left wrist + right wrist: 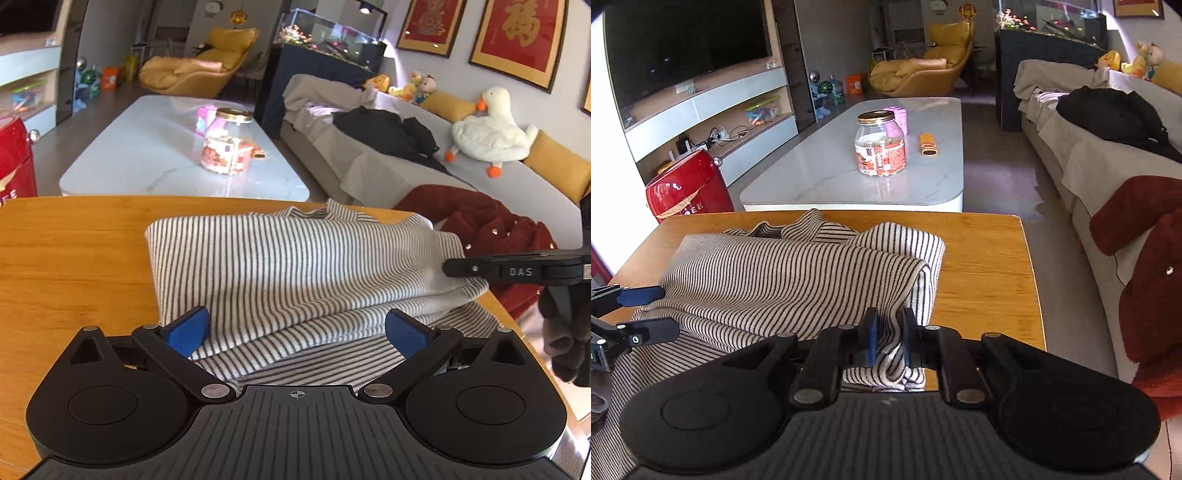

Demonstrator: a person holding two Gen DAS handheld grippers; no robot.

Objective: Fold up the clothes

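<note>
A black-and-white striped top (295, 266) lies folded over on the wooden table (74, 266), collar toward the far edge. My left gripper (295, 328) stands open at its near edge, with the blue pads (190, 328) spread wide over the striped cloth and nothing pinched. In the right wrist view the same striped top (783, 269) covers the table's left half. My right gripper (889, 341) is shut on a bunched fold of it at the near right corner. The right gripper's black finger (517, 271) shows against the top's right edge in the left view. The left gripper (646, 314) appears at the far left, open.
A red fuzzy garment (491, 236) hangs over the grey sofa (535, 192) right of the wooden table (990, 266). Beyond it stands a white marble coffee table (923, 177) with a snack jar (881, 149). A red cylindrical appliance (687, 184) sits on the floor at the left.
</note>
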